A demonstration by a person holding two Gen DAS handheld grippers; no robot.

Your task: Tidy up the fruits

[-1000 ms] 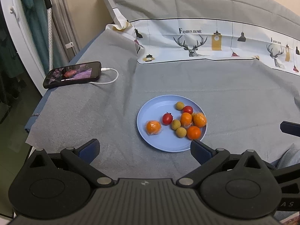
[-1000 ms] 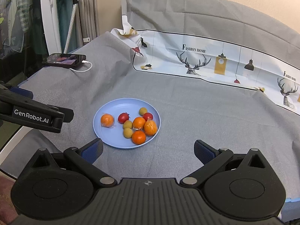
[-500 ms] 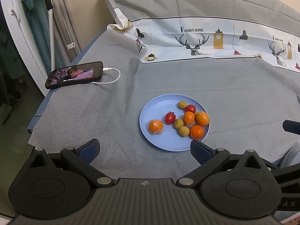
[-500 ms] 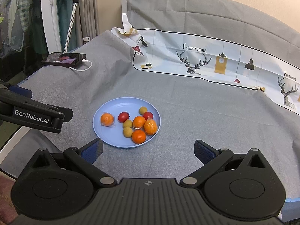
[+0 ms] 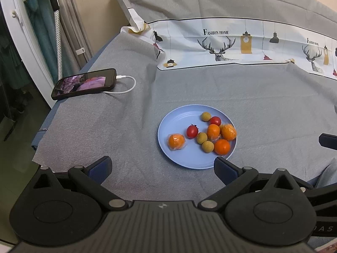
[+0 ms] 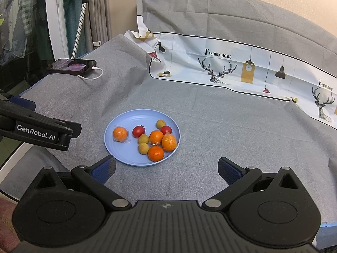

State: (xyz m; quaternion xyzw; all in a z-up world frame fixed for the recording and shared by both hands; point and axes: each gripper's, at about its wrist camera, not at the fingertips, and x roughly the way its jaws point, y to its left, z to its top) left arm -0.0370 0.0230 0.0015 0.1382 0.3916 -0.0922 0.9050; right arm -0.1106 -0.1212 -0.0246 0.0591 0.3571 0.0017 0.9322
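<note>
A light blue plate (image 5: 168,126) (image 6: 118,149) sits on the grey cloth and holds several fruits: small oranges, some in clear wrap (image 5: 176,141) (image 6: 120,133), two red cherry tomatoes (image 5: 192,131) (image 6: 138,131), and three yellow-green round fruits (image 5: 205,116) (image 6: 161,123). My left gripper (image 5: 162,167) is open, hovering just short of the plate's near rim. My right gripper (image 6: 166,168) is open too, held back from the plate's near right side. Nothing is between either pair of fingers. The left gripper's body (image 6: 40,130) shows at the left in the right wrist view.
A phone (image 5: 84,83) (image 6: 71,65) with a white charging cable (image 5: 126,86) lies at the table's far left corner. A printed white cloth with deer (image 5: 231,42) (image 6: 231,67) runs along the back. The table's left edge (image 5: 40,130) drops to the floor.
The left wrist view has shifted slightly, so the plate and phone sit a little further right in it. The right gripper and the fruits have not moved.
</note>
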